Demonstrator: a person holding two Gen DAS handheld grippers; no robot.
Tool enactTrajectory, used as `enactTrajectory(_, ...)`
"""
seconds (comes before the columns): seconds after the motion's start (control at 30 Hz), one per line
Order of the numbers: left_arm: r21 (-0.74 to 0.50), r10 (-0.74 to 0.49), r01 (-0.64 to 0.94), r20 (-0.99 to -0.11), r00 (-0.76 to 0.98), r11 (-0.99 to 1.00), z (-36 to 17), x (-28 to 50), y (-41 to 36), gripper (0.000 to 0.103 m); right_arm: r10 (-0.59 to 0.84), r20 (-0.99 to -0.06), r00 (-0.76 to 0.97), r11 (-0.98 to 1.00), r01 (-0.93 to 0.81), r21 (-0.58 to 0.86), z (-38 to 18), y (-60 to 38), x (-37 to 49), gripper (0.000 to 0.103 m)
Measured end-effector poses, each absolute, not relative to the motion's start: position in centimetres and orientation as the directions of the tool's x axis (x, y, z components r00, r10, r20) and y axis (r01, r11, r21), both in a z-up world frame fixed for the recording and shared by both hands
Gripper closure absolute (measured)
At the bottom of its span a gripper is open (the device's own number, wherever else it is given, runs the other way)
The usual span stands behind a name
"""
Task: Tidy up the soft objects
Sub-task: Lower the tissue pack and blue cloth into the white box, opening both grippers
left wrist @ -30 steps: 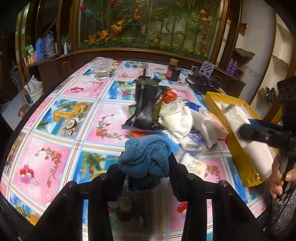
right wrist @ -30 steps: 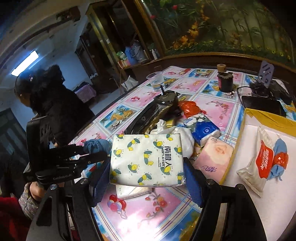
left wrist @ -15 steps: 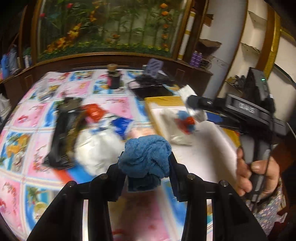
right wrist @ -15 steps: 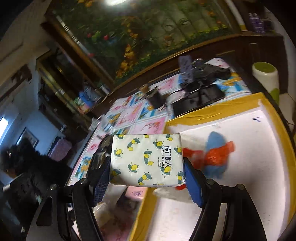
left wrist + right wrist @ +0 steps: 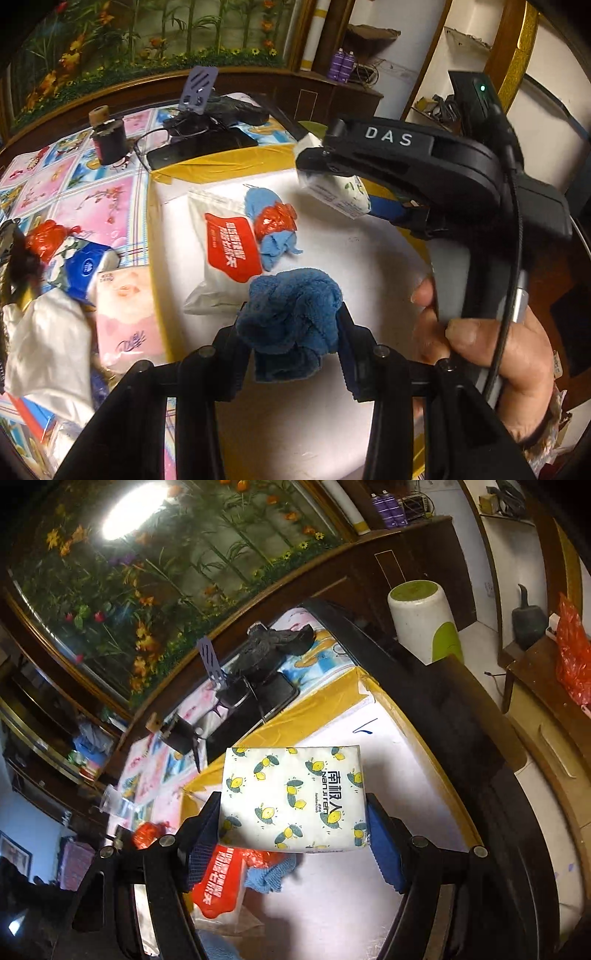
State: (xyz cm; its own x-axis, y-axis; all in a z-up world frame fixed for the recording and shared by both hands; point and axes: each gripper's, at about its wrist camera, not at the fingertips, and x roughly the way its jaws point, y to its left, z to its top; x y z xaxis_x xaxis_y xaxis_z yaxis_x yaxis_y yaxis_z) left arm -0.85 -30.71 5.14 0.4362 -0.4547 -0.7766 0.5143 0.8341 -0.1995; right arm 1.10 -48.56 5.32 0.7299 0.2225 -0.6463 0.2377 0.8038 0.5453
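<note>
Your left claw (image 5: 291, 325) grips a crumpled dark-blue terry cloth (image 5: 293, 317) above the near part of the white, yellow-rimmed tray (image 5: 369, 251). Your right claw (image 5: 293, 821) clamps a white lemon-print tissue pack (image 5: 293, 797) over the tray's far right side.

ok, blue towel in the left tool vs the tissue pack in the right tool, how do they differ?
The blue towel is a crumpled, fuzzy bundle; the tissue pack is a flat, smooth rectangular packet. The towel is plain dark blue; the pack is white with a yellow lemon print and lettering. The left tool is pinched narrow on the towel; the right tool spans the much wider pack. Shared: both are gripped and held above the white tray.
</note>
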Motion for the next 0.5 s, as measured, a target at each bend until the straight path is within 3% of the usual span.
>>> enactTrajectory(0.5, -0.241, -0.464, 0.487, -0.784, 0.413, 0.84, 3.6, -0.3, -31.0, 0.063, 0.246, -0.676, 0.695, 0.795, 0.254, 0.551, 3.9, -47.7, 1.8, 0.025)
